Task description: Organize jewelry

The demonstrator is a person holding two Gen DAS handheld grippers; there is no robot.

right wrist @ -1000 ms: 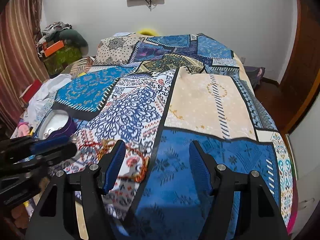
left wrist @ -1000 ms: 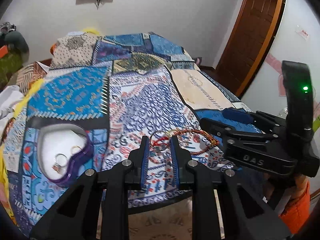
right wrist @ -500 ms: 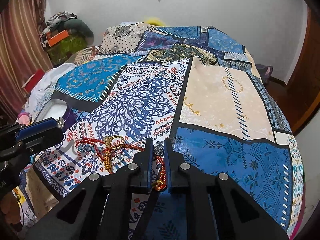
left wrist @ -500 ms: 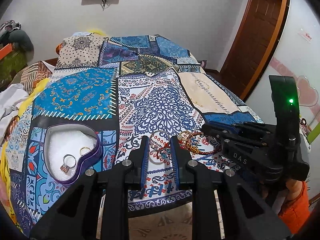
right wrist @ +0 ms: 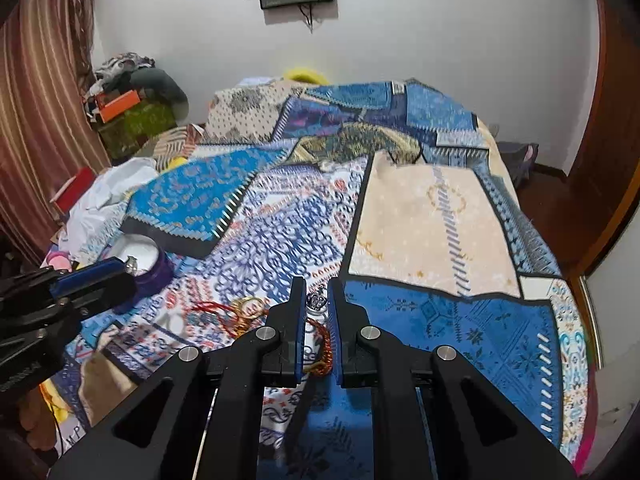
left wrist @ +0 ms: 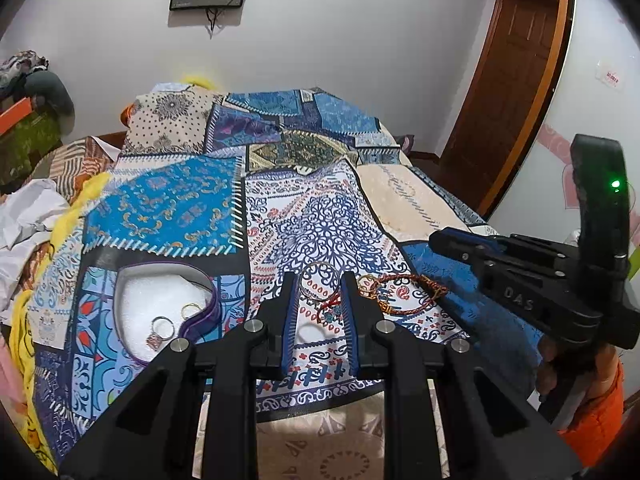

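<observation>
My left gripper is shut on a silver ring, held above the patterned bedspread. A purple heart-shaped box lies to its left with two rings on its white lining. My right gripper is shut on a small silver crown ring; it also shows in the left wrist view. A tangle of red and gold bracelets lies on the bedspread between the two grippers; it also shows in the right wrist view.
The patchwork bedspread covers the bed. White cloth and clutter lie along the left side. A wooden door stands at the right. The bed's near edge is just below the grippers.
My right gripper closed on the crown ring and lifted it off the bedspread. My left gripper stayed shut on the silver ring and rose slightly.
</observation>
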